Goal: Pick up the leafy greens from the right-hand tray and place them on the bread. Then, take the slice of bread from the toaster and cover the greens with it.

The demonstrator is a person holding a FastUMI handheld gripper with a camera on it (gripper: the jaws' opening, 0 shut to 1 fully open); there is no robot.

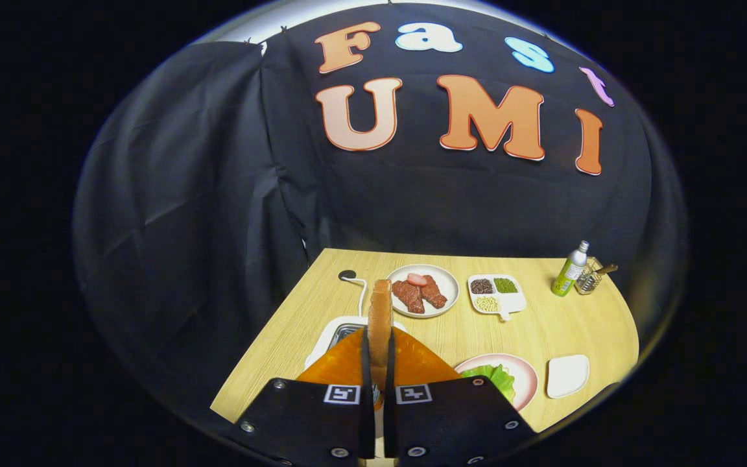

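Note:
A slice of bread [380,311] stands upright and edge-on between my fingers, and my gripper [379,353] is shut on it. It is lifted just above the white toaster [334,332], whose slot shows left of the slice. The leafy greens [495,377] lie on a pink plate [528,375] just right of my right finger. What lies under the greens is hidden from me. A small white tray [568,375] sits right of that plate with nothing on it.
Beyond the toaster stands a white plate of meat pieces [422,292], then a divided dish of beans [495,293]. A green bottle [569,271] and a glass holder [591,279] stand at the far right. The toaster's cord [357,285] runs back across the wooden table [561,324].

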